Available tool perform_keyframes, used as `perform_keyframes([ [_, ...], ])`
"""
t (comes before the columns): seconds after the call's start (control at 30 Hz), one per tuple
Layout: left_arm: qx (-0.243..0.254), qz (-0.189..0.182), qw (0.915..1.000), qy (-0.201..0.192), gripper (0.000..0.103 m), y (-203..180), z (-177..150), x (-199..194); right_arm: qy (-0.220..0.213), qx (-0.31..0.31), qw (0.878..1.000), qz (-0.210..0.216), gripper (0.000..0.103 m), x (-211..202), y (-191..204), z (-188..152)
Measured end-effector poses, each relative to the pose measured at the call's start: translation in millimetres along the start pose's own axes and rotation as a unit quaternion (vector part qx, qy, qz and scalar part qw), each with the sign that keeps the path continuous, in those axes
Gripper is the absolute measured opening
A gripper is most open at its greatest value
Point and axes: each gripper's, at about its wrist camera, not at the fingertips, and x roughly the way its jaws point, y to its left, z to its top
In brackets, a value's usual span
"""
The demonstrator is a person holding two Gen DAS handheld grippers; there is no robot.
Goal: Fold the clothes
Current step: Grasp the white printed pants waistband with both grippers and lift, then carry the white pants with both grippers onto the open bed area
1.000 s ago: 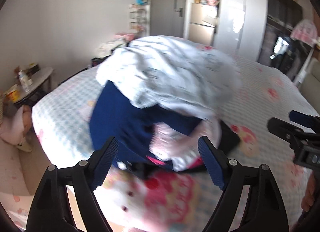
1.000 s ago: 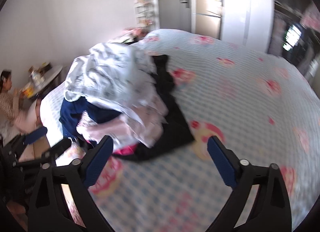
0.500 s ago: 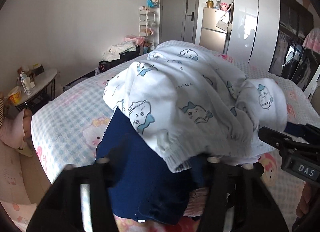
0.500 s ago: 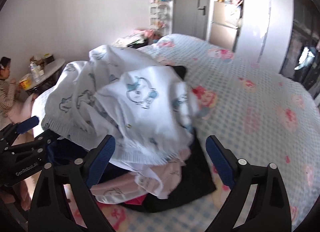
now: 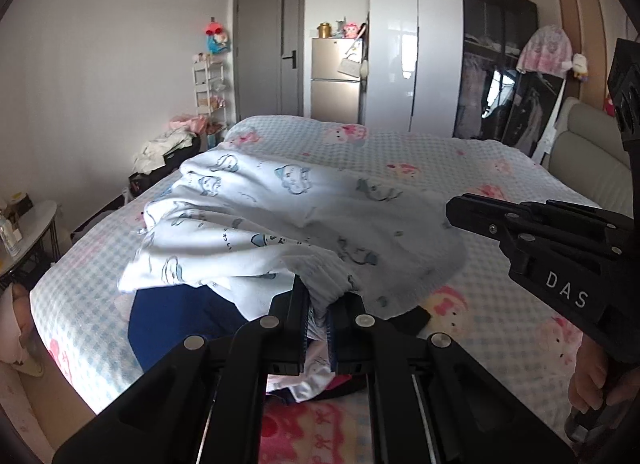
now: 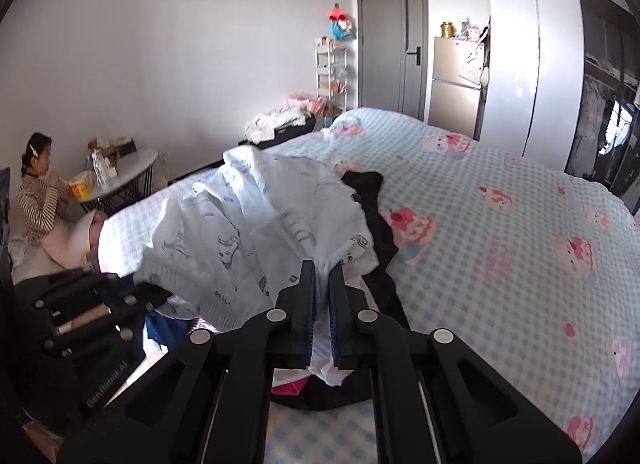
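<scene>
Pinching the white printed garment (image 5: 288,216) by its ribbed hem, left gripper (image 5: 318,314) and right gripper (image 6: 323,292) clamp tight; soft, light, droopy cloth over the pile near the bed's (image 6: 500,248) front edge.

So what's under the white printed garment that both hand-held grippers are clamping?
Under the white printed garment a navy garment shows at the left, a black one at the right, and a pink scrap near the front. Anything deeper in the pile is covered.
</scene>
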Motion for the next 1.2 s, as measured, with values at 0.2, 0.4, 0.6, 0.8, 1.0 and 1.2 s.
perform_keyframes([
  [0.2, 0.022, -0.031, 0.9993, 0.000, 0.008, -44.5, -12.7, -15.8, -0.016, 0.026, 0.999, -0.028, 0.004, -67.9, -29.9, -28.2],
  [0.4, 0.006, -0.051, 0.9986, 0.011, 0.008, -71.6, -40.0, -24.3, 0.001, 0.064, 0.998, -0.014, 0.006, -103.1, -66.7, -57.2],
  [0.6, -0.035, -0.045, 0.9980, 0.028, 0.008, -48.2, -61.5, -34.0, 0.051, 0.044, 0.997, 0.023, 0.015, -68.9, -46.4, -79.7],
  [0.8, -0.032, -0.057, 0.9973, 0.034, 0.008, -41.5, -69.6, -40.8, 0.113, 0.047, 0.989, 0.079, 0.034, -33.5, -23.0, -117.6],
  [1.0, -0.050, -0.099, 0.9923, 0.054, 0.008, -57.4, -78.1, -34.4, 0.167, 0.055, 0.976, 0.126, 0.043, 6.2, 2.5, -156.9],
  [1.2, -0.052, -0.163, 0.9824, 0.076, 0.005, -87.3, -87.0, -32.0, 0.107, 0.077, 0.991, 0.029, 0.033, -0.6, -31.3, -157.1],
])
